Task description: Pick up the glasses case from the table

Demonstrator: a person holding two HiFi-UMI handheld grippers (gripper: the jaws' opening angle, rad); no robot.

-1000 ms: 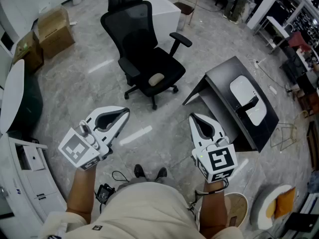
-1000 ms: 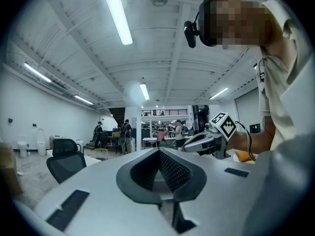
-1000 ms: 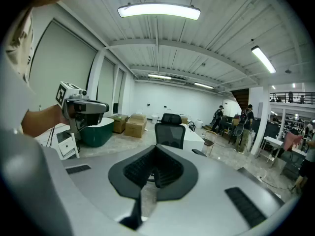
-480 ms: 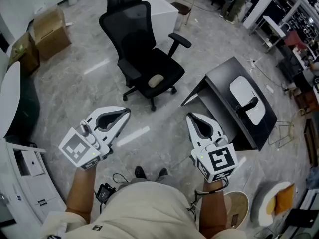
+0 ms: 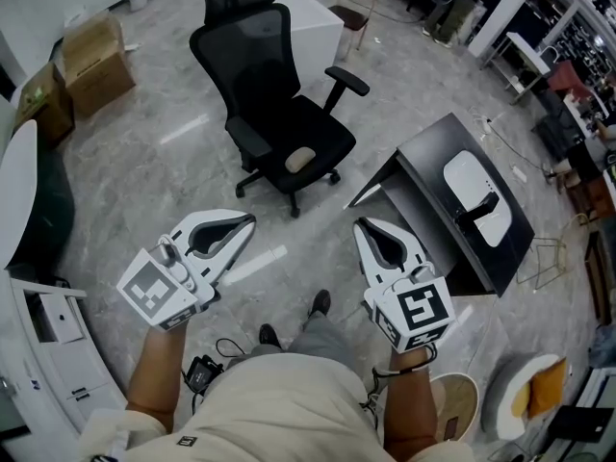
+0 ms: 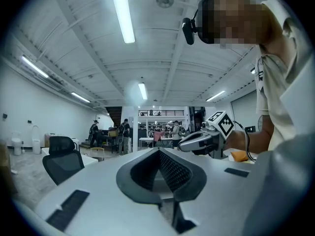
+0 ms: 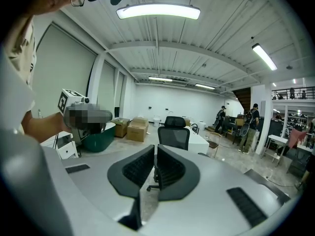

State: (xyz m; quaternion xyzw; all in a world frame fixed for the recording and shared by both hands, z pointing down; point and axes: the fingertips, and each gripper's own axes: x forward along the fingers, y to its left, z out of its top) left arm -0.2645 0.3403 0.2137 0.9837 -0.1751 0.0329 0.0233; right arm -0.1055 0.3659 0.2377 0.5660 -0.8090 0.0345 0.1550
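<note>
A white oblong case point(image 5: 474, 183) lies on a small black table point(image 5: 435, 152) at the right of the head view, with a dark object point(image 5: 478, 207) across it. Both grippers hang over the floor, short of that table. My right gripper point(image 5: 362, 225) is nearest to it; its jaws have just been opening and stand a narrow slit apart, nothing between them point(image 7: 154, 150). My left gripper point(image 5: 252, 219) is shut and empty point(image 6: 158, 152). The right gripper point(image 6: 198, 140) also shows in the left gripper view.
A black office chair point(image 5: 279, 114) stands ahead on the marble floor, with a white desk point(image 5: 313, 17) behind it. Cardboard boxes point(image 5: 91, 51) sit far left, a white cabinet point(image 5: 43, 320) near left. Round stools with an orange cushion point(image 5: 532, 397) are at the bottom right. People stand far off point(image 7: 248, 119).
One foot has stepped forward under the grippers. Both grippers have edged slightly forward toward the chair and black table. The right jaws now show a thin gap.
</note>
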